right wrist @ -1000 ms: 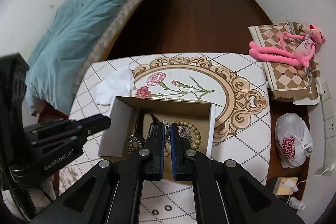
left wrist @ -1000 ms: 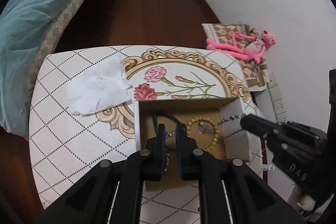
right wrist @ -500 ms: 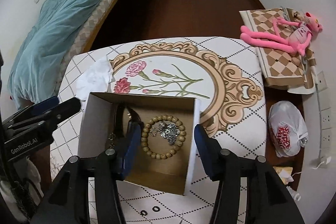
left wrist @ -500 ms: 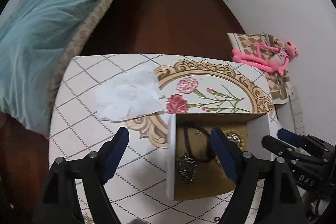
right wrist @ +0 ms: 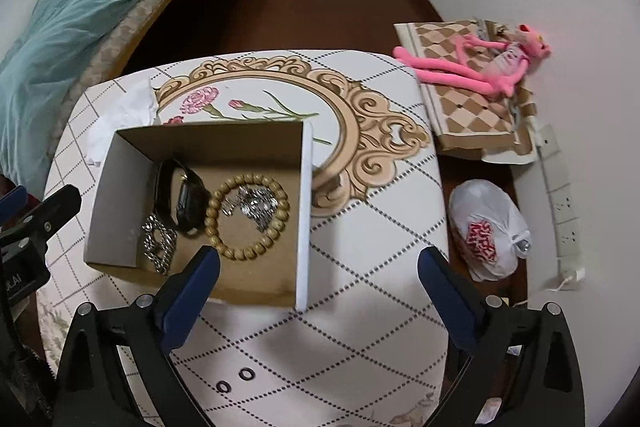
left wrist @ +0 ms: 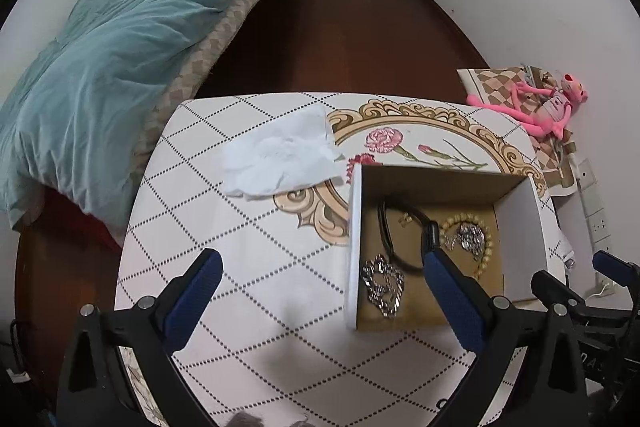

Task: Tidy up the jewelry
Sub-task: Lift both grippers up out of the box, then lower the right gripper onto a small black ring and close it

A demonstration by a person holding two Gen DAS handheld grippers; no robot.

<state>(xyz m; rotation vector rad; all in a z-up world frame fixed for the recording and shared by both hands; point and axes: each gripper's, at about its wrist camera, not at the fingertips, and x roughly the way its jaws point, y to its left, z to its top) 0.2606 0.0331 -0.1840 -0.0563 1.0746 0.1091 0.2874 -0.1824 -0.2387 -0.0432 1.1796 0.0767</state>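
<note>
jewelry's all sitting in the open cardboard box [left wrist: 516,223] on my patterned table [left wrist: 248,267]. from my left wrist cam: left gripper [left wrist: 320,261] has just been opening and its jaws stand wide with nothing between them, one finger over bare tabletop, the other over the box. inside i can see a silver chain [left wrist: 382,285], a black watch [left wrist: 394,227] and a wooden bead bracelet [left wrist: 476,239]. crumpled tissue [left wrist: 280,157] lies just beside the box's far left corner

right wrist cam: right gripper [right wrist: 318,261] has also just been spreading, jaws wide and empty, hovering by the box's near right corner. the bead bracelet circles a little silver piece [right wrist: 254,205], watch beside it, chain in the near left corner. two small black rings [right wrist: 234,379] sit on the table outside the box
</note>
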